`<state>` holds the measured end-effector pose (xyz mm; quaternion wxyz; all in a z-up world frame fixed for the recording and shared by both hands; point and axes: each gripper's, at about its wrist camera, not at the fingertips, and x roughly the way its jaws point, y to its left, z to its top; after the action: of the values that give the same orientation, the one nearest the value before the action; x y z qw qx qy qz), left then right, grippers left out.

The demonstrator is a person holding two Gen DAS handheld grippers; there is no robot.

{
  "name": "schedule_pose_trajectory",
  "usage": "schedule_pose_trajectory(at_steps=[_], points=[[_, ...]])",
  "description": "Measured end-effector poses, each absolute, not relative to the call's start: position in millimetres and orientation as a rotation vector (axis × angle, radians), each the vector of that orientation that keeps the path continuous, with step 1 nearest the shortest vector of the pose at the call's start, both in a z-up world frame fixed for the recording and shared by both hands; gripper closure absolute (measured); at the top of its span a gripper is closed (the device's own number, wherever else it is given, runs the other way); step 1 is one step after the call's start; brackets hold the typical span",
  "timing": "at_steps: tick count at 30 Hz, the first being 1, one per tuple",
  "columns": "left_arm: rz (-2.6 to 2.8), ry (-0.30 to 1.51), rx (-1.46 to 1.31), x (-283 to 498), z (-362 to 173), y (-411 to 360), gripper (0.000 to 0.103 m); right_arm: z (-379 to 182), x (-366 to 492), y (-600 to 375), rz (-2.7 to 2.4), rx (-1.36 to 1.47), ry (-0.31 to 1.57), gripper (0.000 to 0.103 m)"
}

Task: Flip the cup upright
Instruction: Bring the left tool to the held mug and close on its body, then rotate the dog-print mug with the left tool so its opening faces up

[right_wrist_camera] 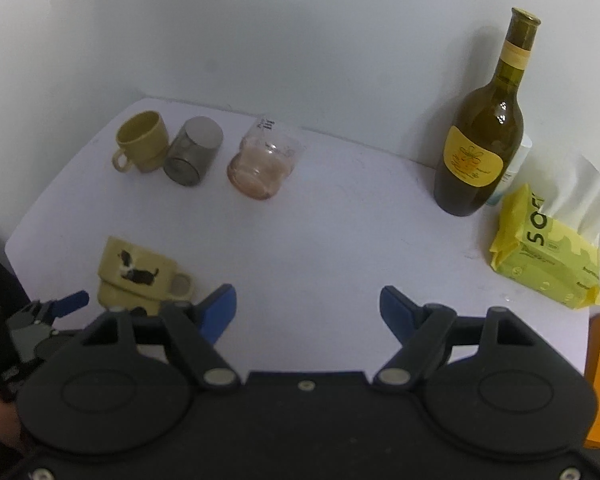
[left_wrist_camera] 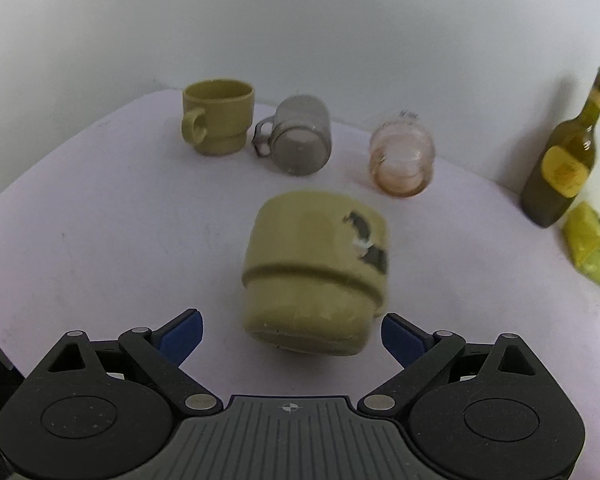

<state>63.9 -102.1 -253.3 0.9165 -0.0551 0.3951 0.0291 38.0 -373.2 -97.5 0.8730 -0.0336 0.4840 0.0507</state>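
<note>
Left wrist view: an olive, matte, ceramic-looking cup point(left_wrist_camera: 314, 272) is seen lying on its side on the smooth white table point(left_wrist_camera: 100, 208). Its stepped, narrower base faces the camera, and a dark dog print is visible on the upper right of its wall. The cup is slightly blurred. Its base lies between the blue fingertips of the left gripper point(left_wrist_camera: 292, 334), which are held wide apart, with no contact seen.

At 11 o'clock from the cup an upright olive mug point(left_wrist_camera: 216, 122) of the same stepped shape is noted. Just beside it a grey translucent mug point(left_wrist_camera: 298, 136) lies on its side, and at 1 o'clock a pink-tinted clear glass point(left_wrist_camera: 402, 156) lies tipped over. At 3 o'clock a dark green glossy bottle point(left_wrist_camera: 562, 160) with a yellow label stands upright by the wall.

Right wrist view: the right gripper point(right_wrist_camera: 308, 308) is seen with its blue tips spread and nothing between them, over bare table. The cup point(right_wrist_camera: 140, 272) is at 9 o'clock of it, handle toward the right. A crinkled yellow tissue pack point(right_wrist_camera: 548, 264) is recorded at 3 o'clock, near the bottle point(right_wrist_camera: 480, 148).
</note>
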Motion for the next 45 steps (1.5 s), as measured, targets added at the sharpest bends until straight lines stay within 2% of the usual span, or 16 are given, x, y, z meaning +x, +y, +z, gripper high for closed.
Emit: schedule_pose_trajectory(at_steps=[3, 7, 13, 17, 19, 27, 33, 45], points=[[0.03, 0.783, -0.081, 61.6, -260.4, -100.7, 0.007, -98.1, 35.0, -370.6, 0.129, -0.089, 1.005, 0.026], [-0.014, 0.723, 0.0, 59.9, -263.6, -105.7, 0.02, -99.2, 31.4, -369.1, 0.085, -0.105, 1.016, 0.026], [-0.061, 0.686, 0.065, 65.6, -264.1, -110.1, 0.023, -99.2, 25.2, -366.8, 0.038, -0.084, 1.031, 0.026], [-0.097, 0.696, 0.064, 68.7, -267.7, -110.2, 0.033, -95.4, 21.1, -362.6, 0.023, -0.081, 1.018, 0.026], [-0.103, 0.708, 0.065, 67.9, -266.4, -110.6, 0.033, -93.2, 20.2, -362.2, 0.014, -0.079, 1.01, 0.026], [-0.06, 0.882, 0.054, 72.8, -245.6, -110.1, 0.033, -85.7, 26.2, -362.6, -0.007, -0.016, 0.967, 0.026], [-0.026, 1.09, -0.034, 83.6, -222.1, -102.4, 0.033, -82.7, 31.0, -362.7, 0.009, 0.046, 0.934, 0.026], [-0.013, 1.231, -0.065, 116.3, -202.8, -102.1, 0.033, -84.5, 37.1, -394.7, -0.036, 0.205, 0.876, 0.026]])
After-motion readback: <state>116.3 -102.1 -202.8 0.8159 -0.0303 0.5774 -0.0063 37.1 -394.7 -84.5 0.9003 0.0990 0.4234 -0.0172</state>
